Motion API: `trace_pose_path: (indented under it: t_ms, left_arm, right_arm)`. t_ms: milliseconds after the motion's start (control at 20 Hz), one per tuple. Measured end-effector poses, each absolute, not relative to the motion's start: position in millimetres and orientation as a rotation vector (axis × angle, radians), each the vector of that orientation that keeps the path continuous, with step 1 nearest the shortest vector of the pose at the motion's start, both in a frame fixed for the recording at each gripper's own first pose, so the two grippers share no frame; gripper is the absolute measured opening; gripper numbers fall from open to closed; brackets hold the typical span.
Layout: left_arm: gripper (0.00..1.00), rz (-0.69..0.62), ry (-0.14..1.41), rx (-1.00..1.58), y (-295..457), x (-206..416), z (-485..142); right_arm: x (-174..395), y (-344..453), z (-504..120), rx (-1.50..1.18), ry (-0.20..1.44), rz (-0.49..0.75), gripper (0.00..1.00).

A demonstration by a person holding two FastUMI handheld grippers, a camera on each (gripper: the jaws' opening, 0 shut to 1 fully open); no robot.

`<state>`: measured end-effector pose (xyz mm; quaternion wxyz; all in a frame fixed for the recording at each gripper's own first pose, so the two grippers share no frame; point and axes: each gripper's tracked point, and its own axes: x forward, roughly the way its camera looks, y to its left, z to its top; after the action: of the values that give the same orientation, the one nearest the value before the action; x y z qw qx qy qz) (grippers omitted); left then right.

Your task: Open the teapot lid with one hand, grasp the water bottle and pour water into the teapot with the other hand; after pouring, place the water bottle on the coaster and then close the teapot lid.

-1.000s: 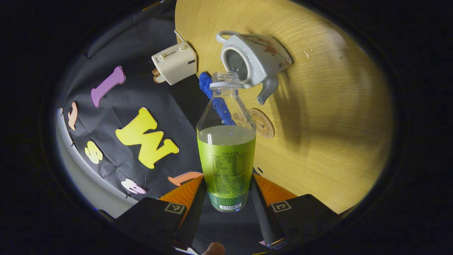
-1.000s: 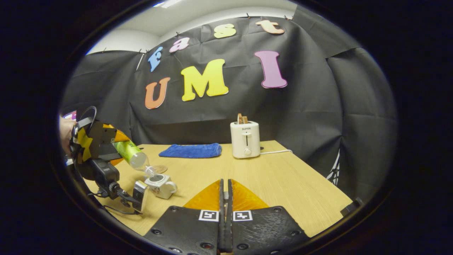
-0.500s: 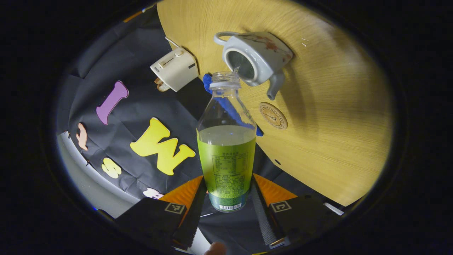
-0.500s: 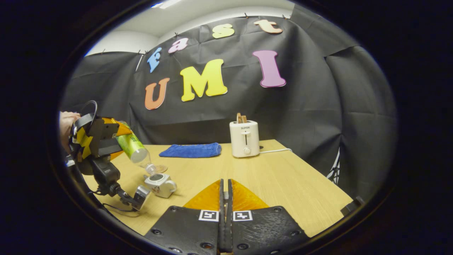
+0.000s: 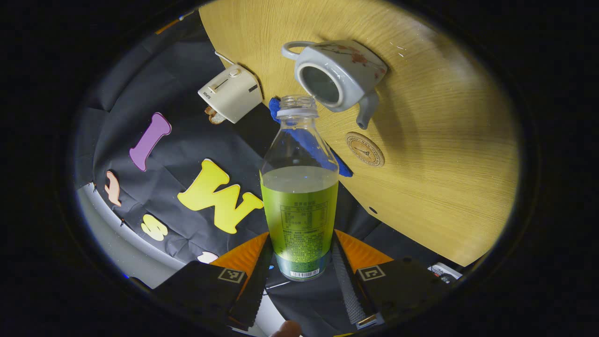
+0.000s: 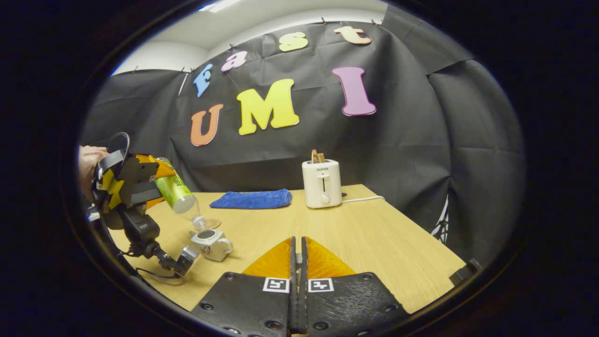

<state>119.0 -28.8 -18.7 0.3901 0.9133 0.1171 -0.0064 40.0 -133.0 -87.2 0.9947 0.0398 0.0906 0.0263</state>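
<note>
Water bottle (image 5: 299,196) tipped back from teapot (image 5: 338,75) — left jaws gripping it, right jaws closed, empty

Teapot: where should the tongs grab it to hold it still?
Take the teapot by its loop handle, coming from the right side. The handle sticks out toward that free side, while the spout and the tilted bottle crowd the left.

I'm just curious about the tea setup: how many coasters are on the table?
1. A round coaster lies flat on the wooden table, just beyond the teapot spout, with nothing on it. Others could be hidden behind the water bottle.
</note>
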Motion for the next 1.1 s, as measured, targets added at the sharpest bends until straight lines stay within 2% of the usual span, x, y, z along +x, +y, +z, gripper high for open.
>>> trace_pose_path:
  t_ms: [200, 400, 450, 500, 750, 800, 850, 900, 1100]
  left_arm:
    - [0.72, -0.027, 0.29, 2.299, -28, 121, -20]
    - [0.72, -0.037, 0.325, 2.121, -9, 117, -33]
    - [0.69, -0.056, 0.339, 2.071, -4, 117, -38]
    - [0.72, -0.07, 0.346, 1.994, 2, 115, -45]
    - [0.72, -0.146, 0.438, 1.408, 18, 98, -84]
    - [0.72, -0.139, 0.428, 1.278, 18, 99, -83]
    - [0.68, -0.13, 0.422, 1.134, 18, 95, -81]
    - [0.72, -0.115, 0.416, 0.984, 21, 93, -79]
    - [0.73, -0.082, 0.331, 0.426, 15, 96, -59]
  right_arm:
    - [39, -133, -87, 0.08, 0.182, 0.051, 0.0]
    - [38, -133, -80, 0.077, 0.172, 0.046, 0.0]
    - [39, -132, -78, 0.076, 0.169, 0.046, 0.0]
    - [39, -131, -76, 0.075, 0.165, 0.046, 0.0]
    - [40, -119, -65, 0.1, 0.155, 0.061, 0.0]
    - [40, -115, -63, 0.106, 0.155, 0.065, 0.0]
    - [41, -114, -60, 0.107, 0.152, 0.067, 0.0]
    - [41, -113, -57, 0.103, 0.148, 0.065, 0.0]
    - [42, -104, -47, 0.089, 0.134, 0.066, 0.0]
